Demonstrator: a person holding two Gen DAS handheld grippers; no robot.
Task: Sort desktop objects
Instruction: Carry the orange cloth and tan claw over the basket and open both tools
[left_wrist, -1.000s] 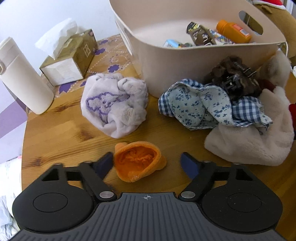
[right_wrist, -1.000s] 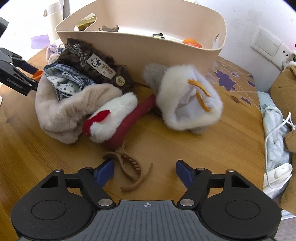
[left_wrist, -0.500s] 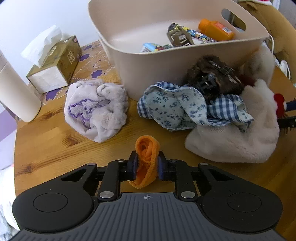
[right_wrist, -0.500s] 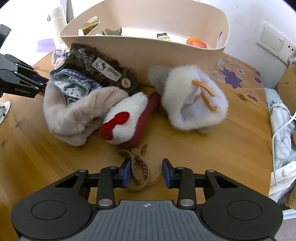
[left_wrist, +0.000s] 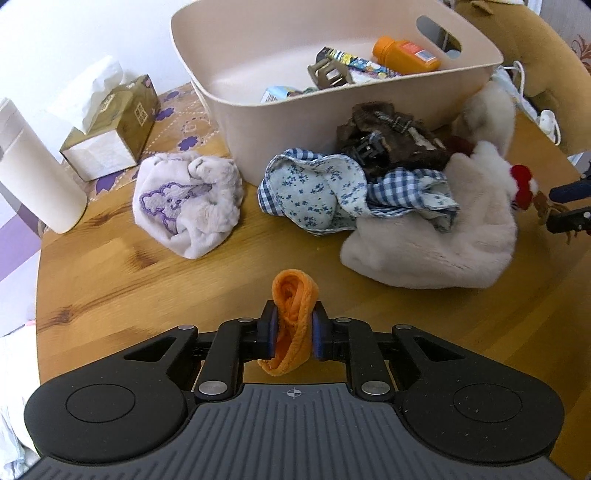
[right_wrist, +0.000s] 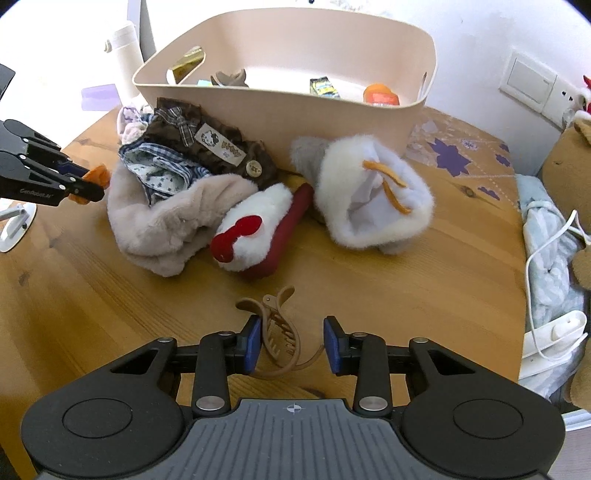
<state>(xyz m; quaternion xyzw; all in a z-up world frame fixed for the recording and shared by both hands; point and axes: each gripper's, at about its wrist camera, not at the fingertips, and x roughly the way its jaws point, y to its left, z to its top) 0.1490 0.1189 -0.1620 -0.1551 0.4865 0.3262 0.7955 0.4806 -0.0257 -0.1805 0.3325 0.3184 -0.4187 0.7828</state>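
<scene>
While the left gripper (left_wrist: 294, 334) had its jaws pinching the orange cloth (left_wrist: 293, 317), bare tabletop (left_wrist: 110, 280) lay ahead of them up to the lilac cloth (left_wrist: 188, 206) and the bin (left_wrist: 236, 96). The right gripper (right_wrist: 293, 343) had its jaws partly spread around the tan hair clip (right_wrist: 277, 332), touching only the left pad, with open wood between them and the plush pile (right_wrist: 243, 236).

Surface: round wooden table (left_wrist: 110, 280)
Back: beige plastic basket (left_wrist: 295, 122), gold tissue box (left_wrist: 110, 133), white cylindrical bottle (left_wrist: 33, 177)
Middle: lilac plush cloth (left_wrist: 188, 206), cream fluffy garment (left_wrist: 436, 251)
Front: tan plastic hair claw (right_wrist: 277, 332)
</scene>
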